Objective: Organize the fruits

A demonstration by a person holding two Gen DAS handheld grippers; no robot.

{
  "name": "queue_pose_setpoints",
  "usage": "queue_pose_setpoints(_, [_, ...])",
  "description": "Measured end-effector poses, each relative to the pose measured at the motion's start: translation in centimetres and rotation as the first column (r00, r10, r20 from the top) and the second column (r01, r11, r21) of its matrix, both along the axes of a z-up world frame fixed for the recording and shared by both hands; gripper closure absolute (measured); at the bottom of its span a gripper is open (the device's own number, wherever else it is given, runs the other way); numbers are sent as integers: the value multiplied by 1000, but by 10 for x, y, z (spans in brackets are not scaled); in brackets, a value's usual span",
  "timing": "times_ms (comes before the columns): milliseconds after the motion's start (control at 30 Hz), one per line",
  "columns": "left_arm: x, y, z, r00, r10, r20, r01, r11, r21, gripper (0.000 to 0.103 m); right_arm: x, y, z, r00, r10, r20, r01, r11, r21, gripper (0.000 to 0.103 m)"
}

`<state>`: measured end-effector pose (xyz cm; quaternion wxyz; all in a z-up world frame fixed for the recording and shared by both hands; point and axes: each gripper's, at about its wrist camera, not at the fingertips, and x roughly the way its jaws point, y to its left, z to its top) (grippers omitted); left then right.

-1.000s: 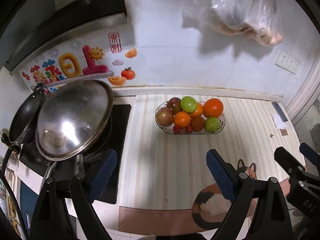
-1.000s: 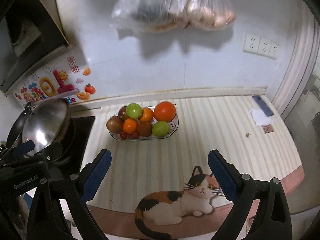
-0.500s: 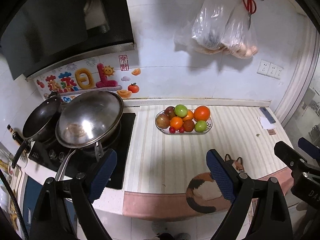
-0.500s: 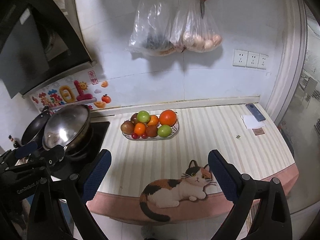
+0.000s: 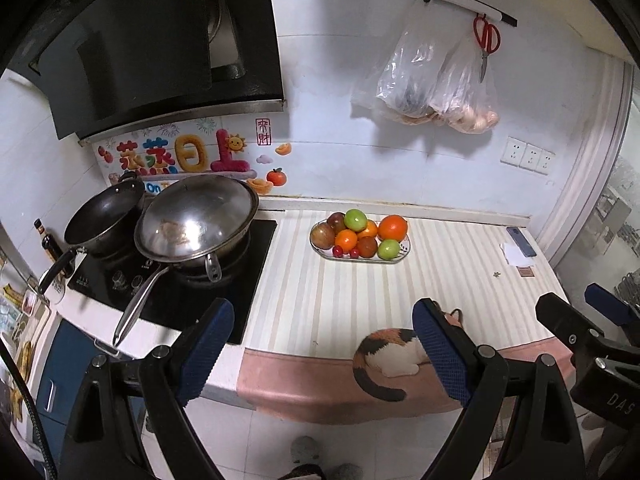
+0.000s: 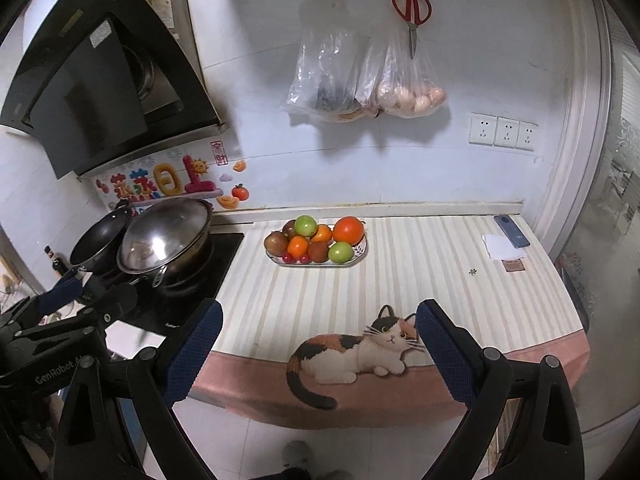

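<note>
The fruits [image 6: 316, 240] sit heaped together in a shallow oval dish [image 6: 360, 254] toward the back of the striped surface [image 6: 420, 280], close to the wall and just right of the black stove [image 6: 216, 264]. The pile holds a large orange [image 6: 348, 230], two green fruits, smaller orange ones, some dark reddish-brown ones, and a few small red cherry-like ones at the dish's front edge.

Both grippers are held well away from the dish, out past the front edge of the surface where the cat picture [image 6: 360, 350] hangs. The left gripper [image 5: 320, 344] has its blue-padded jaws spread wide with nothing between them; the right gripper [image 6: 318, 344] is likewise wide apart and empty.

Judged from how things lie, no fruit is being handled at this moment: either the sorting has not begun or the fruit is already gathered, and the pictures alone do not settle which. No loose fruit shows elsewhere on the surface.

If work remains, the next move calls for bringing one gripper forward over the surface and down toward the dish, choosing a fruit on top of the pile, such as the upper green fruit [image 6: 306, 225] or the large orange, so the rest do not roll. The round, smooth skins would need a centred, gentle squeeze.
</note>
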<state>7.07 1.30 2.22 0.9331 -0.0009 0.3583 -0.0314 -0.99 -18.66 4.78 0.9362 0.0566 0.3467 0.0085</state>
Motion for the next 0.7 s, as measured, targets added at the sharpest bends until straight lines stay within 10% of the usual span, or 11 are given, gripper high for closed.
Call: queue_pose_setpoints(700, [-10, 9, 0, 1000, 16, -4, -16, 1000, 1, 8, -15, -6, 0, 1000, -4, -20, 5, 998, 59, 4])
